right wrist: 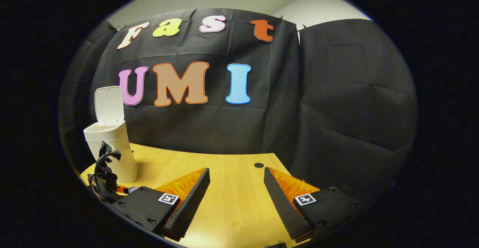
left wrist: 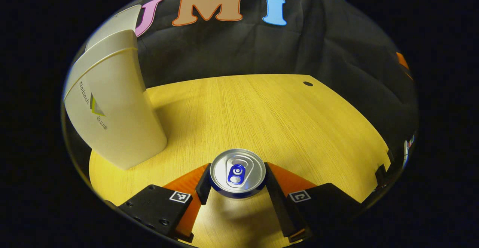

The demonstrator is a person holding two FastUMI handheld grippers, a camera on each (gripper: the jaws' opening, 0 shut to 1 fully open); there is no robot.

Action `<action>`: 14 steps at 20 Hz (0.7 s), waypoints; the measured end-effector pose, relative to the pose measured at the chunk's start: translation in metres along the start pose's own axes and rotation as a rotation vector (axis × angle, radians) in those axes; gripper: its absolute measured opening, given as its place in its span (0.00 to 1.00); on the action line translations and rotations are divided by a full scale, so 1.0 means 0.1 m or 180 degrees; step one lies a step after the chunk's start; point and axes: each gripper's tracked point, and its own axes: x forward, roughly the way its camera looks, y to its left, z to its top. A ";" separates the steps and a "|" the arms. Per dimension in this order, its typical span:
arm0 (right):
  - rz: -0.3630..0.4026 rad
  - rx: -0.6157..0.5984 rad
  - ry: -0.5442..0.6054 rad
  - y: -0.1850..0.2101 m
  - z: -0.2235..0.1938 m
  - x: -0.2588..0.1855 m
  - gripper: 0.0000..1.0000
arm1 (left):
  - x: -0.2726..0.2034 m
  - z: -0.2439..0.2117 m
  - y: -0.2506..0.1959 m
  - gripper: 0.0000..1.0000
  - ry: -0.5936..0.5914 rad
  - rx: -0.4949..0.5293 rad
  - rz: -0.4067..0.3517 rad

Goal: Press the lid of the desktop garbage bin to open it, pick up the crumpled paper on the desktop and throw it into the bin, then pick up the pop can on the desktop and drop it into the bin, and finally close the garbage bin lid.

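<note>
A blue pop can (left wrist: 237,172) with a silver top stands upright between the fingers of my left gripper (left wrist: 237,168), which press on both its sides. The white desktop bin (left wrist: 112,109) rises close by on the left, its lid (left wrist: 112,23) tipped up and open. In the right gripper view the same bin (right wrist: 112,147) stands at the far left of the table with its lid (right wrist: 109,104) raised, and the left gripper (right wrist: 106,177) with its cable sits low in front of it. My right gripper (right wrist: 236,170) hangs open over bare wood, holding nothing.
The wooden table (left wrist: 262,121) has a small dark hole (left wrist: 307,83) near its far right corner. Black cloth walls close off the back and the right side. The table's right edge has notches (left wrist: 383,165).
</note>
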 end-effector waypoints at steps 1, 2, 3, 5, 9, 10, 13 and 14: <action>-0.0001 -0.0010 0.0000 0.00 0.00 0.00 0.96 | 0.00 0.01 0.00 0.80 -0.0023 0.0009 0.0003; 0.0000 -0.0020 0.0004 0.01 0.00 0.01 0.96 | 0.01 0.01 0.01 0.80 -0.0036 0.0013 0.0013; 0.0005 -0.0027 0.0009 0.02 -0.01 0.02 0.96 | 0.01 0.02 0.02 0.79 -0.0058 0.0013 0.0013; 0.0018 -0.0046 0.0028 0.03 -0.03 0.02 0.96 | -0.02 0.07 0.01 0.78 -0.0125 0.0019 0.0011; 0.0059 -0.0063 0.0042 0.09 -0.05 0.02 0.96 | -0.17 0.37 0.00 0.78 -0.0435 0.0061 -0.0043; 0.0072 -0.0068 0.0042 0.11 -0.04 0.03 0.96 | -0.23 0.45 -0.02 0.77 -0.0500 0.0074 -0.0069; 0.0105 -0.0089 0.0010 0.15 0.00 0.02 0.96 | -0.43 0.80 -0.07 0.77 -0.0789 0.0103 -0.0085; 0.0115 -0.0096 -0.0001 0.18 0.01 0.02 0.96 | -0.52 0.94 -0.07 0.77 -0.0888 0.0093 -0.0102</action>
